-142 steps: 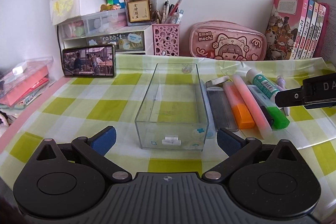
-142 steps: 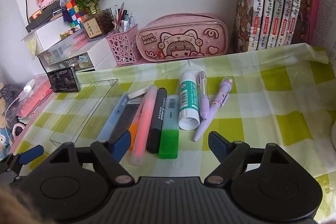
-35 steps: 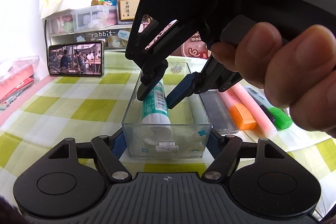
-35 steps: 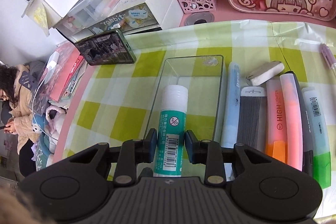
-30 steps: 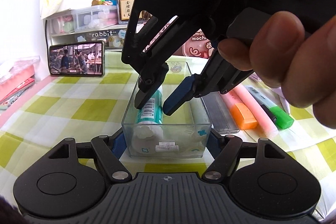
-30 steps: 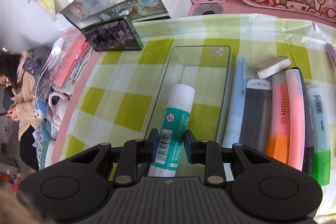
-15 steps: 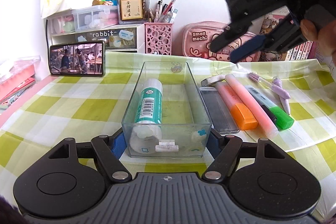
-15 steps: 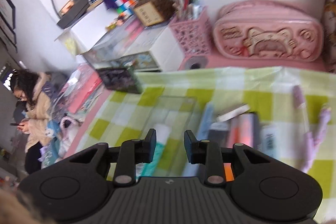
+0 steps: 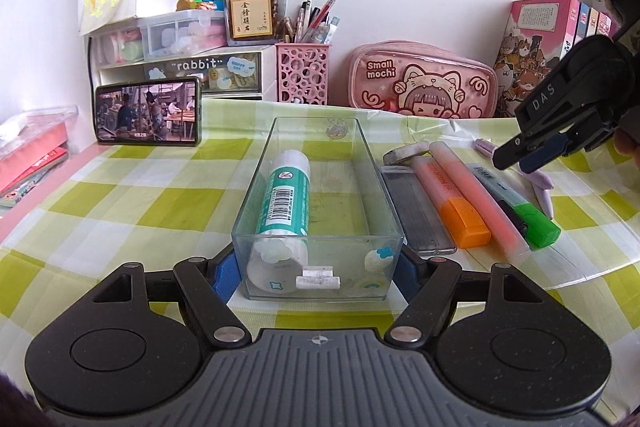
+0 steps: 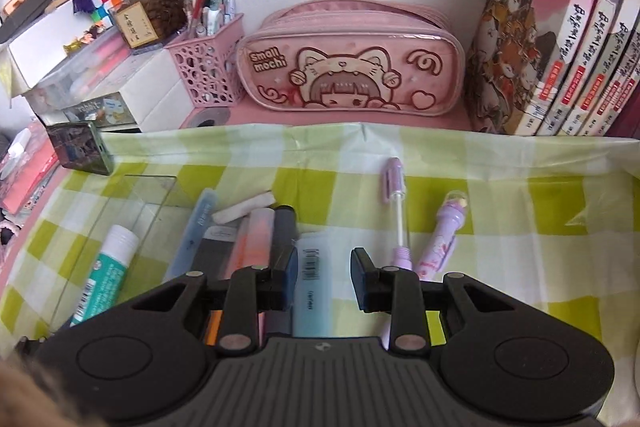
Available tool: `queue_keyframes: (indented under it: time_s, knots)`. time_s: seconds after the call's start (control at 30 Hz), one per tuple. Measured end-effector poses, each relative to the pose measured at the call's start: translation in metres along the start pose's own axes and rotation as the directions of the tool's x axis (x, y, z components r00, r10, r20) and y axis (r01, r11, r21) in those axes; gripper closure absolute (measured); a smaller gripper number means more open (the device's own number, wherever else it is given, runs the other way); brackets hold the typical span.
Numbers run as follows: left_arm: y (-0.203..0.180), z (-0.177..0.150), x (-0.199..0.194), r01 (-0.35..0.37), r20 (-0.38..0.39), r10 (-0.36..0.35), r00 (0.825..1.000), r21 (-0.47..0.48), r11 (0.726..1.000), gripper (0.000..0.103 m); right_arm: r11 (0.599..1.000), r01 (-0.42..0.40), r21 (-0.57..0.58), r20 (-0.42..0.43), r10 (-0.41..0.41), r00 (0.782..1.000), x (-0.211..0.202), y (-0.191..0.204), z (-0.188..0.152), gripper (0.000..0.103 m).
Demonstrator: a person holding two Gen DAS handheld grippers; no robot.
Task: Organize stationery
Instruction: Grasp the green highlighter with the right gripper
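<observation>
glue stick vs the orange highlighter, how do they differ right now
The glue stick lies inside the clear box; the orange highlighter lies outside it on the checked cloth, in a row with other markers. The glue stick is thick, teal and white with a barcode; the highlighter is slimmer, pale pink with an orange cap. Both lie flat, lengthwise, and neither is gripped.

the right gripper (image 10: 324, 281) hangs with fingers (image 10: 362, 279) apart, apparently above the pale blue highlighter (image 10: 310, 291).

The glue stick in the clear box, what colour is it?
The glue stick is teal green with white ends, clearest in the left wrist view.
</observation>
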State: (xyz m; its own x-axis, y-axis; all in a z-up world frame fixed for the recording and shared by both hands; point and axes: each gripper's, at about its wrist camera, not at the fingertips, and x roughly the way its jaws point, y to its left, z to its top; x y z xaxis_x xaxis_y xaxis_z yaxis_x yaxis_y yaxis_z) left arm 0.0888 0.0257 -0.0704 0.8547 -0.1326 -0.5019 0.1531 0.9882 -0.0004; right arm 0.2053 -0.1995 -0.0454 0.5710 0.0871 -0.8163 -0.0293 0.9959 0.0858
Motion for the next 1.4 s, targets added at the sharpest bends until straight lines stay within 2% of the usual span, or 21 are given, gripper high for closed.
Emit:
queue_keyframes:
  time_s: [0.1, 0.23, 0.37, 0.47, 0.73, 0.93, 1.1, 1.3, 1.4]
  knots:
    - [0.000, 0.000, 0.000, 0.000, 0.000, 0.000, 1.000, 0.000, 1.000, 0.030, 1.000, 0.003, -0.016, -0.031, -0.003, 1.000, 0.007, -0.004, -0.007, 0.087]
    - [0.001, -0.001, -0.001, 0.000, 0.001, 0.000, 1.000, 0.001, 1.000, 0.030, 0.998, -0.063, -0.003, -0.048, 0.063, 0.997, 0.010, -0.003, -0.007, 0.087]
    - [0.001, -0.001, -0.001, 0.000, 0.001, 0.000, 1.000, 0.001, 1.000, 0.030, 0.997, -0.035, -0.073, -0.070, 0.030, 0.997, 0.019, 0.012, -0.008, 0.087]
    - [0.001, -0.001, -0.001, 0.000, 0.002, 0.000, 1.000, 0.002, 1.000, 0.030, 0.999, -0.029, -0.034, -0.046, 0.028, 0.999, 0.018, 0.008, -0.009, 0.091]
    - [0.001, -0.001, -0.001, 0.000, 0.002, 0.000, 1.000, 0.001, 1.000, 0.030, 0.998, -0.047, 0.047, 0.037, 0.045, 0.998, -0.008, 0.003, -0.006, 0.091]
    - [0.001, -0.001, -0.002, 0.000, 0.002, 0.000, 1.000, 0.002, 1.000, 0.030, 0.988, -0.144, 0.049, 0.098, 0.139, 0.985, -0.029, 0.031, 0.001, 0.091]
    - [0.001, -0.002, -0.003, 0.000, 0.004, 0.000, 1.000, 0.004, 1.000, 0.030, 0.963, -0.264, 0.059, 0.052, 0.261, 0.964, -0.022, 0.067, 0.007, 0.091]
    - [0.001, -0.002, -0.003, 0.000, 0.004, 0.000, 1.000, 0.004, 1.000, 0.030, 0.967, -0.256, 0.015, -0.006, 0.256, 0.967, 0.000, 0.111, 0.016, 0.091]
    - [0.001, -0.002, -0.003, 0.000, 0.004, 0.000, 1.000, 0.004, 1.000, 0.030, 0.975, -0.223, -0.017, -0.021, 0.223, 0.975, 0.009, 0.126, 0.020, 0.091]
